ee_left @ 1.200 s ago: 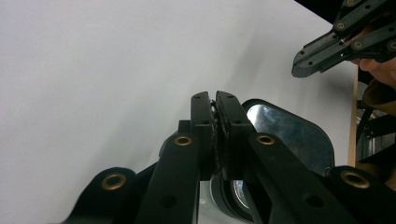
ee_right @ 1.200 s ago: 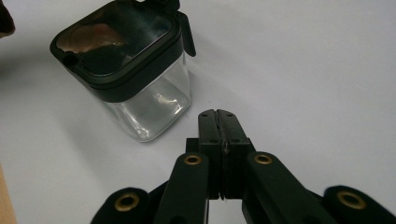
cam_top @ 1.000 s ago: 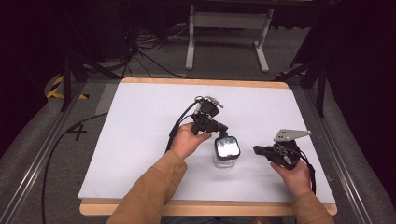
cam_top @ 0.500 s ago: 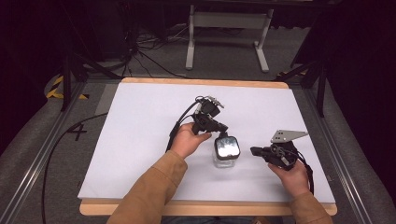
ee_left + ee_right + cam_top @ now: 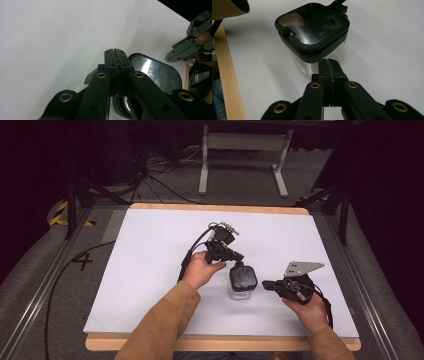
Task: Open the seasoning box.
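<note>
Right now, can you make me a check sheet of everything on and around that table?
Surface: white rectangular sheet on a wooden table.
Job's things: one clear square plastic container with a black lid, lid on, upright.
Clutter: nothing seen.
Grippers: left claw shut, at the lid's far edge; right claw shut, beside the container, apart from it.
Cables: black cable trailing from the left claw; more on the floor.
Surroundings: grey floor, white metal stand, dark background.

container (image 5: 242, 282) on table (image 5: 150, 250), left tool (image 5: 239, 260) behind it, right tool (image 5: 266, 284) beside it
</note>
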Demonstrator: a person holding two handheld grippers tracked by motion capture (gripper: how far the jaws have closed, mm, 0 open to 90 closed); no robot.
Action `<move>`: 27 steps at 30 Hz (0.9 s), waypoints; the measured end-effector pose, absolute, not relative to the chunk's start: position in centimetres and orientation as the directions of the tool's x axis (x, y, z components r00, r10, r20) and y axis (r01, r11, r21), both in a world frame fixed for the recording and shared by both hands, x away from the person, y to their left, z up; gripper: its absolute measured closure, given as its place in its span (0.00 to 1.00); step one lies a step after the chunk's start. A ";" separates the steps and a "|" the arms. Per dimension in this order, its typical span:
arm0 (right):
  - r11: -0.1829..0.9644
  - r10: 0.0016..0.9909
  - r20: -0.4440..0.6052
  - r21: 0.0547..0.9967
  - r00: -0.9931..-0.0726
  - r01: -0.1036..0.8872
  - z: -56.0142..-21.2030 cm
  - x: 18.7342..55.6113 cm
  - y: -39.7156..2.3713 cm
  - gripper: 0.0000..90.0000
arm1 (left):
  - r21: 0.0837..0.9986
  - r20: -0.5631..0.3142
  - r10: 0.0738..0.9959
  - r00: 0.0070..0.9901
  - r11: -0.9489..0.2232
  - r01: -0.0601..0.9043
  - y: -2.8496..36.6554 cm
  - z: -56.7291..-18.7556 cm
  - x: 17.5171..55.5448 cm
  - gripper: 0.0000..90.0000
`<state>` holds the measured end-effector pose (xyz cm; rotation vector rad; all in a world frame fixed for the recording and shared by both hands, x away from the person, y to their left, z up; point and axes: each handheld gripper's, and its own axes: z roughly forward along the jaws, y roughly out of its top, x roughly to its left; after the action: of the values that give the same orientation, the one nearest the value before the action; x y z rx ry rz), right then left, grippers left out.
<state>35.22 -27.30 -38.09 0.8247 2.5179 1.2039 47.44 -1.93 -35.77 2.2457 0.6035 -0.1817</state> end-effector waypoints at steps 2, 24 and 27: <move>0.509 0.571 0.030 0.772 -0.820 0.382 -38.0 35.1 -27.2 0.99 | 0.663 -0.311 0.367 0.877 -0.577 0.476 -2.0 -35.8 47.4 1.00; 0.487 0.548 0.024 0.804 -0.836 0.342 -37.1 34.9 -25.5 1.00 | 0.721 -0.241 0.395 0.886 -0.538 0.436 1.0 -33.0 44.8 0.99; 0.474 0.557 0.025 0.812 -0.830 0.342 -36.9 34.9 -25.4 1.00 | 0.734 -0.241 0.374 0.896 -0.534 0.420 1.8 -32.4 43.5 0.99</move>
<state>34.94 -25.38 -36.95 0.7722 2.4794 1.2826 43.55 1.81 -32.37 2.1874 0.5664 -0.0675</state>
